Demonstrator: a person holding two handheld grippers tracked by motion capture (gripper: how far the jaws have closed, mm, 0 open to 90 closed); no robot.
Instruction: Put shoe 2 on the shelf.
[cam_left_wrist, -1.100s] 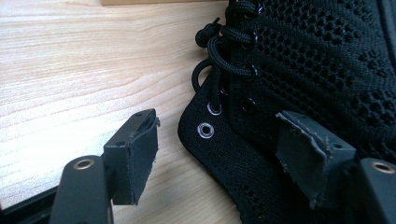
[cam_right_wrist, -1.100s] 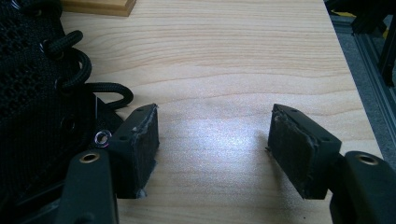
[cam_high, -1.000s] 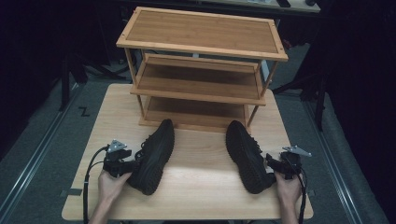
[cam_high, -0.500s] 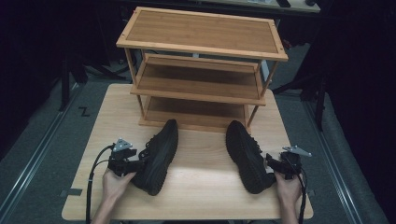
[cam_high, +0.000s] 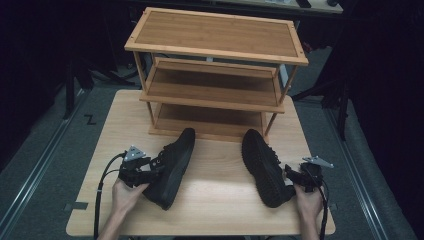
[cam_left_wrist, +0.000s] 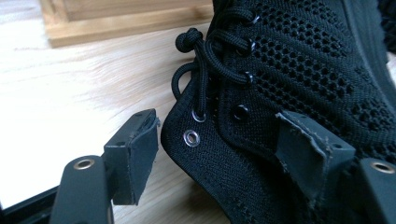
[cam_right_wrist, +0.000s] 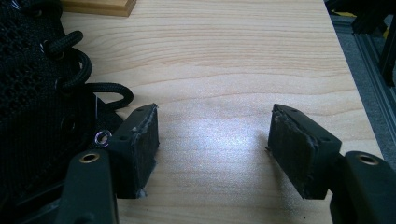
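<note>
Your left hand-held gripper (cam_high: 150, 171) is spread open around the collar of the left black shoe (cam_high: 172, 166). In the left gripper view one jaw sits on the bare wood beside the eyelets (cam_left_wrist: 191, 136) and the other is against the mesh side, so it's straddling the shoe's edge, not pinching yet. That shoe lies on the bench (cam_high: 220, 210) with its toe pointing toward the bottom tier of the wooden shoe rack (cam_high: 215, 47).

Your right hand-held gripper (cam_high: 295, 176) is released too. In the right gripper view there's just bench between the jaws, with the right black shoe (cam_high: 263, 167) just beside one jaw, laces (cam_right_wrist: 74, 60) and all. That shoe's toe also points at the rack.
</note>
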